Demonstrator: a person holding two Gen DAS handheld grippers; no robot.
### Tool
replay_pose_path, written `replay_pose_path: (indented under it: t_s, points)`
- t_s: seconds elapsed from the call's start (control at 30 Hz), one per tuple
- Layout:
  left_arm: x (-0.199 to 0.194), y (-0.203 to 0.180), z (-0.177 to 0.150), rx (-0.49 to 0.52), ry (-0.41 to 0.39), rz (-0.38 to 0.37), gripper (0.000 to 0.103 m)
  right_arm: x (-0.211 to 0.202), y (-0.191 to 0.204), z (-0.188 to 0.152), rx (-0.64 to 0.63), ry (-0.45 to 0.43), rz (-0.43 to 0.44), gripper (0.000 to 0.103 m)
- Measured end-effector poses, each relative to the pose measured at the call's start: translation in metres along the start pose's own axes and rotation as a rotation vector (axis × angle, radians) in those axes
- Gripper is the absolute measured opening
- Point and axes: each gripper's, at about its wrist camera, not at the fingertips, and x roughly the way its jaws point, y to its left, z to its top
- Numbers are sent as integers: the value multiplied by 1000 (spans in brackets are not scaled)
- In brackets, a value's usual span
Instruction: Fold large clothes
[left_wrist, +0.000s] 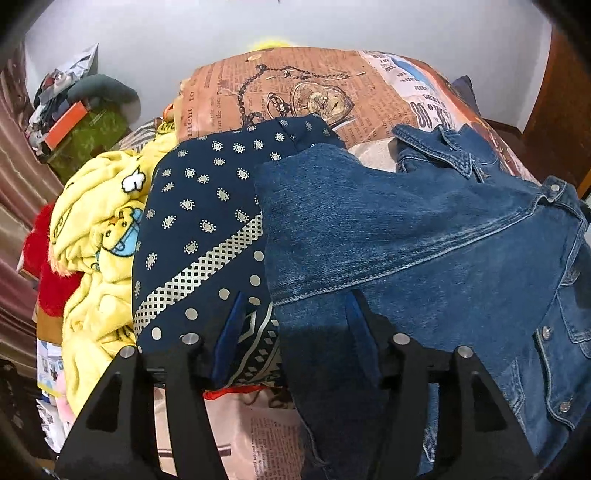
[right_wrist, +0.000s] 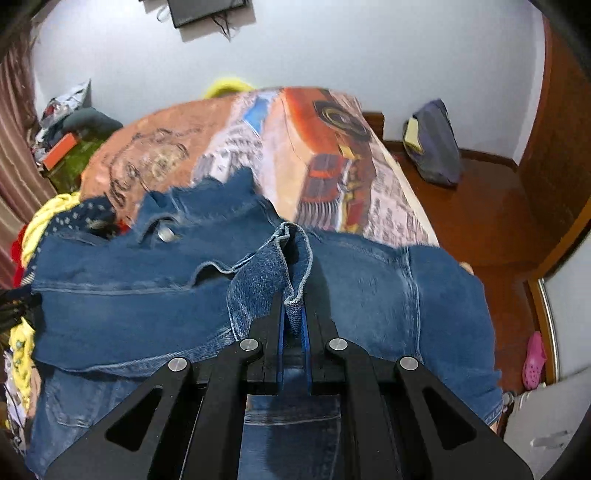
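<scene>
Nearest the left wrist camera, at six o'clock, the left gripper (left_wrist: 295, 317) has its two black fingers spread, with nothing pinched between them; its left finger (left_wrist: 236, 325) lies over the navy blue scarf with white paisley dots and a lattice border (left_wrist: 199, 221), its right finger (left_wrist: 360, 325) over the blue denim jacket with metal buttons (left_wrist: 424, 236); the hem of a denim flap runs across the gap between the fingers, and whether they touch the cloth I cannot tell. At nine o'clock from the scarf lies a crumpled yellow fleece blanket with cartoon prints (left_wrist: 96, 229), with a red fuzzy cloth (left_wrist: 48, 273) just beyond its left edge; at twelve o'clock, past the jacket's collar, spreads the orange newspaper-print bedsheet (left_wrist: 280, 85), and farther, at ten o'clock, a cluttered pile of bags and an orange box (left_wrist: 74, 118) against the pale wall.

Close before the right wrist camera, the right gripper (right_wrist: 293, 295) has its fingers pressed together, pinching a folded edge of the denim jacket (right_wrist: 110, 295), which stands up between them; the rest of the jacket lies spread on the bed from nine to three o'clock; beyond it the bedsheet (right_wrist: 332, 147) runs toward twelve o'clock; at two o'clock a grey-blue bag (right_wrist: 436, 147) leans on the wall over the brown floor; at four o'clock lies a pink clog (right_wrist: 533, 360).
</scene>
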Motion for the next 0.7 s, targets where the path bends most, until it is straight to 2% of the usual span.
replay_pose_path:
  t_s: [0.1,0.27,0.37,0.5,0.6,0.7]
  points:
    - [0,-1,-2,13,-9,32,67,9,-8,-9,15,30,-3,7]
    - [-1,0,0,8,-5,14,69,12,-17,-18,38,42,-11,7]
    - [0,-2,-1,20,-7,34,74,15,-20,-20,54,56,-12,7]
    - [3,-2,-1,27,-3,46,76,20,-15,-23,7,91,-54,7]
    - [2,-2,-1,33,1,43,76,16,-13,-23,-23,110,-101,16]
    - [-4,-3,-1,47,2,45,76,6,-15,-22,-39,127,-149,35]
